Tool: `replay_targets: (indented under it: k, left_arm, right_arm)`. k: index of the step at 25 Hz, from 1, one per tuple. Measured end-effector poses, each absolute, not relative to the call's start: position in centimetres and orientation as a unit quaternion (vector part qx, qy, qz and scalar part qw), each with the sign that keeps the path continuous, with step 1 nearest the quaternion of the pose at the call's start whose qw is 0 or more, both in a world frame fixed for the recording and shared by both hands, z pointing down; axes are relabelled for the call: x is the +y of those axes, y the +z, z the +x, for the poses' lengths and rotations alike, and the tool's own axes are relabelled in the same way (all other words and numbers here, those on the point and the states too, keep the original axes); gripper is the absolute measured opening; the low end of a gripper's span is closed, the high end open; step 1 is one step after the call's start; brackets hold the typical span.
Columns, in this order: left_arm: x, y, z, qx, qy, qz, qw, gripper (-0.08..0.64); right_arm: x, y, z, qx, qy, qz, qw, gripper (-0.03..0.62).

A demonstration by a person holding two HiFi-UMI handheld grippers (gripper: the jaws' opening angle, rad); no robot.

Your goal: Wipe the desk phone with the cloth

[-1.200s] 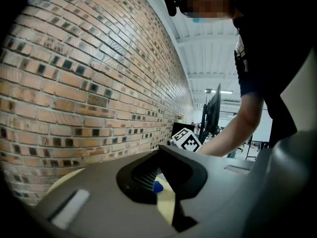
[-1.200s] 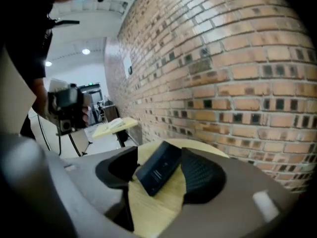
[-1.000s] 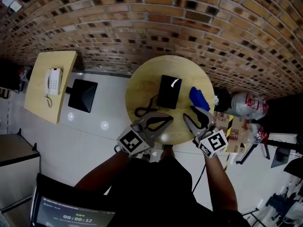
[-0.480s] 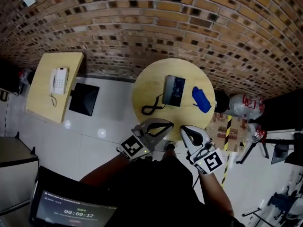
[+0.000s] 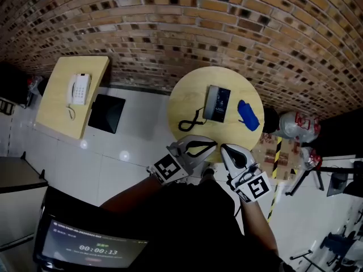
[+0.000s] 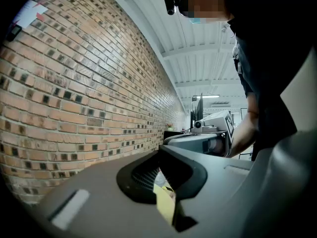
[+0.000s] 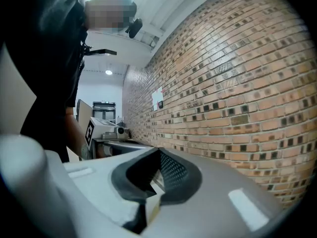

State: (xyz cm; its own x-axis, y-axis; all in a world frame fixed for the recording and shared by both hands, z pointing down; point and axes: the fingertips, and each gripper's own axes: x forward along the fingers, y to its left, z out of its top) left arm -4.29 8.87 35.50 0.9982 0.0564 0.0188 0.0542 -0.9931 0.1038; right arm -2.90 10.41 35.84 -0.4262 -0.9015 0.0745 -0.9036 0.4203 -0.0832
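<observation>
A dark desk phone (image 5: 217,103) lies on the round wooden table (image 5: 187,103), its coiled cord (image 5: 191,122) trailing to the left. To its right lies a blue cloth (image 5: 248,115). My left gripper (image 5: 212,145) and right gripper (image 5: 224,148) hover side by side at the table's near edge, short of the phone and cloth. Both are shut with nothing in them. The left gripper (image 6: 161,150) and right gripper (image 7: 159,150) point at the brick wall in their own views, which show neither phone nor cloth.
A brick wall (image 5: 227,33) runs behind the table. At the left, a rectangular wooden table (image 5: 57,112) carries a white phone (image 5: 79,88), with a black square stand (image 5: 106,113) beside it. Bottles and clutter (image 5: 295,126) sit at the right. A screen (image 5: 93,248) glows at bottom left.
The right gripper's jaws have closed on nothing. Both grippers have drawn back from over the table to its near edge, and the head view has shifted.
</observation>
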Motion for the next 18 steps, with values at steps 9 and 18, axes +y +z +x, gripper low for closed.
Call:
replay_targets:
  k: [9,18]
  left_arm:
    - [8.5,35.2,-4.3,0.031,0.009,0.999,0.037,0.002]
    - [7.5,35.5,-3.8,0.026,0.01,0.999,0.042,0.002]
  right_arm:
    - [9.7,35.9,-3.6,-0.844,0.059,0.533,0.003,0.0]
    - [8.8,36.4,-3.2,-0.85,0.063,0.524,0.001,0.0]
